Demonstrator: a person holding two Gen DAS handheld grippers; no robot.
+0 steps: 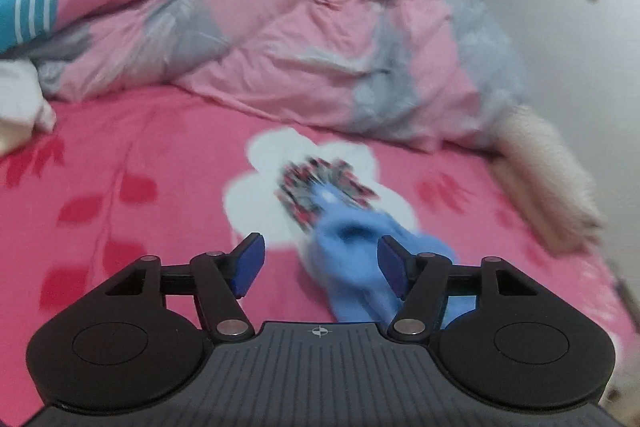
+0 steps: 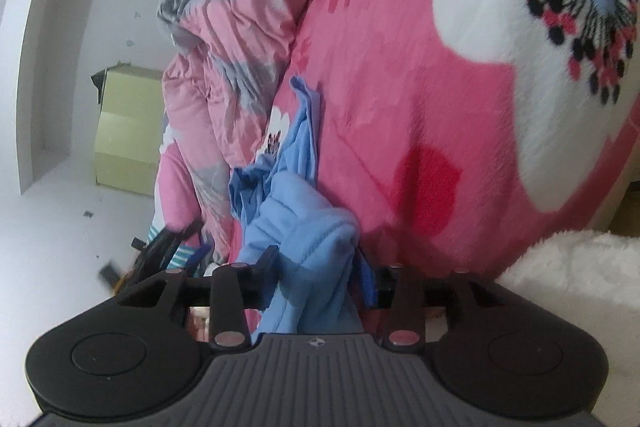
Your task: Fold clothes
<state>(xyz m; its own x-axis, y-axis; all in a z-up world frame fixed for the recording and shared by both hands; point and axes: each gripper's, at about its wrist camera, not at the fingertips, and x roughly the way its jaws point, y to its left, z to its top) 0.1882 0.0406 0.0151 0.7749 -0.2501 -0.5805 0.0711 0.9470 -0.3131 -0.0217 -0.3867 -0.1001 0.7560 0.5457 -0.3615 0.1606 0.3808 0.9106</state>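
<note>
Cloth, blue, bunched on the bed, by the quilt. Left tongs spread, empty, cloth just past the right pad. Right tongs part-spread round the bunch; pinching or loose, cannot tell. Probably set down for regripping.
</note>
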